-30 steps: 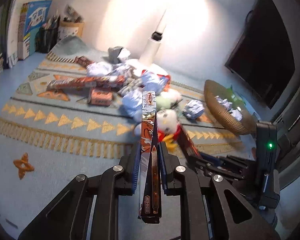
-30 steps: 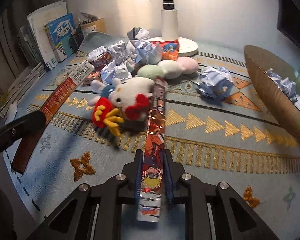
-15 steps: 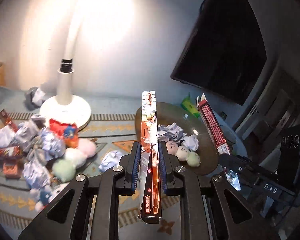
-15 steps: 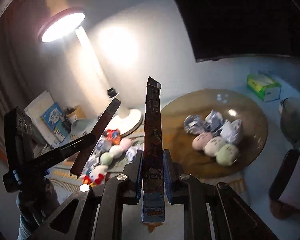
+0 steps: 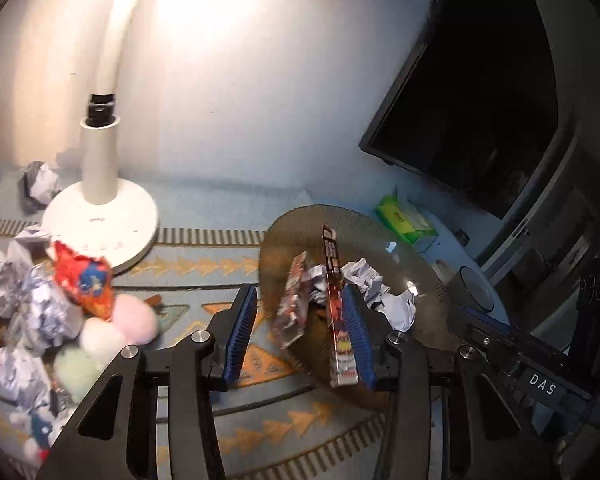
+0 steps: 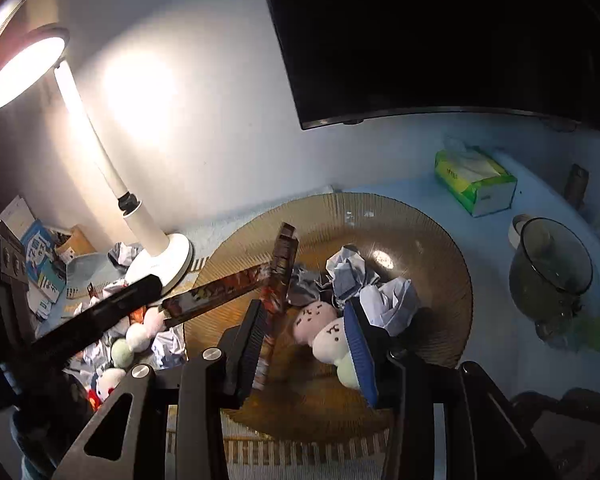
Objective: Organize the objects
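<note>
My left gripper hangs over the amber ribbed bowl with its jaws opening. A long printed box leans on its right pad only. A foil-faced box is blurred between the jaws, over the bowl. My right gripper is also over the bowl, jaws opening. One long box stands against its left pad. The other box crosses it, reaching from the left gripper's tip. Crumpled paper and plush balls lie in the bowl.
A white lamp stands left of the bowl. Beside its base lies a heap of paper balls and plush toys. A green tissue box, a glass pot and a dark monitor sit behind and to the right.
Both grippers swung from the rug over to the bowl, each shut on a long box. Their jaws have now come apart and the boxes tilt loose over the bowl.
</note>
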Demonstrator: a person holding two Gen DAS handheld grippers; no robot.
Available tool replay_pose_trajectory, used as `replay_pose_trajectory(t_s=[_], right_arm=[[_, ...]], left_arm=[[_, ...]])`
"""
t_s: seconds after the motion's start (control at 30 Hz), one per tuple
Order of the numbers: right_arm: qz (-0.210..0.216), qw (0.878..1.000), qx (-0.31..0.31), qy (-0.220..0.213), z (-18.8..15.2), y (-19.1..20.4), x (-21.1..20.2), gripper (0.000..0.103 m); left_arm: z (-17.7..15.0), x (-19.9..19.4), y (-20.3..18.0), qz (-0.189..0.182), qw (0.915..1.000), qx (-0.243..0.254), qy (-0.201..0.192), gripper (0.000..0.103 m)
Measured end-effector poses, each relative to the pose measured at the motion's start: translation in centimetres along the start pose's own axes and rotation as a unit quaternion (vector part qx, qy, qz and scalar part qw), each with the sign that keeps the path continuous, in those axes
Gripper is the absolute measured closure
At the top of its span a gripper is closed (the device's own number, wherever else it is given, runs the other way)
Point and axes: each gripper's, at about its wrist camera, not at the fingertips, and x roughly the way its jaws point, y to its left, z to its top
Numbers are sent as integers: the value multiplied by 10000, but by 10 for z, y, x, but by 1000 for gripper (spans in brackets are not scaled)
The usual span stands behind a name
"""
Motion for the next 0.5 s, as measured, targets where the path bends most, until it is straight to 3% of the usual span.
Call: replay_pose_trajectory(t_s=[0.1,0.23,0.27,0.3,0.33,0.37,0.43,0.5], right_arm=[[32,9996,-259,-70,-18,23,-11,43],[251,9975,-627,-228,-49,74,-28,42],[278,9970,-659,-288,-57,84,-32,42],[285,9966,-678,-368,-66,96,-34,35],[250,9969,-665,-352,-72,104,-32,26],[269,9972,-625,-295,-78,110,-27,11],[673,9961,-575,-11,-93,123,-10,7],[732,9953,-597,192,-105,133,8,7]], left_arm=[[-16,-49,32,243,9992,-206,-249,59],[-45,-117,90,1058,9917,-519,-514,53],[-52,-131,107,1300,9879,-643,-551,40],[-61,-145,127,1470,9843,-788,-573,27],[-68,-155,144,1521,9828,-881,-569,24],[-76,-162,159,1583,9817,-921,-529,24],[-89,-168,185,2098,9728,-891,-405,24],[-103,-168,209,2548,9632,-813,-278,24]])
